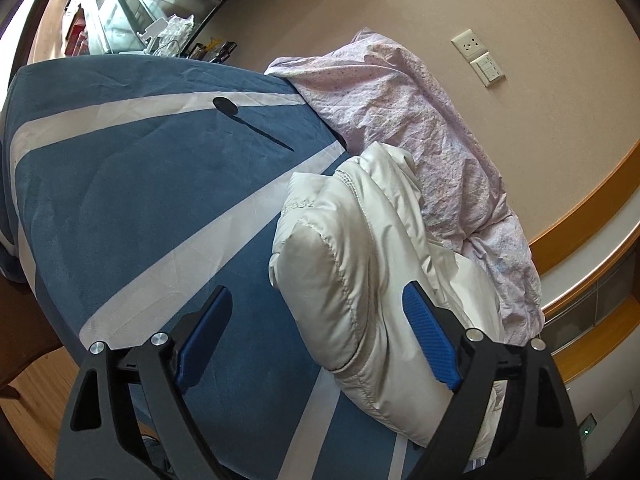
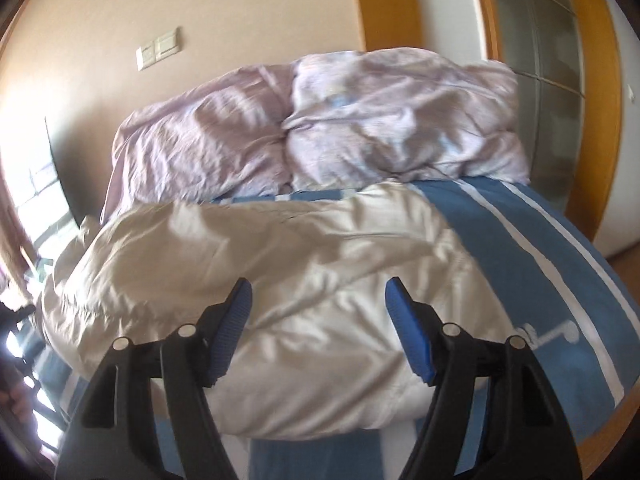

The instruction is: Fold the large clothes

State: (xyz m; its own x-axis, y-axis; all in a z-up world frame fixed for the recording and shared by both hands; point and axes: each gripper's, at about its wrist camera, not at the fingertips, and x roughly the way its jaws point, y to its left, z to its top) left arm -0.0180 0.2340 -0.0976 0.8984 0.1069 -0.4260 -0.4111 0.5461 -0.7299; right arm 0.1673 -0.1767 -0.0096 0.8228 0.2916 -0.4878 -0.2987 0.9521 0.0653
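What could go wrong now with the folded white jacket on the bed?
1. The puffy white jacket lies bunched with both tongs, left and right, open and off it; the fold may spring open.
2. It sits close to the pink quilt; the next grab might catch both.
3. In the left view, the jacket reaches near the bed's edge and could slide off.

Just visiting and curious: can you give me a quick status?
Left tool open, right tool open, neither gripping. White puffy jacket lies bundled on the blue striped bedspread. Pink duvet heaped behind, not blocking.
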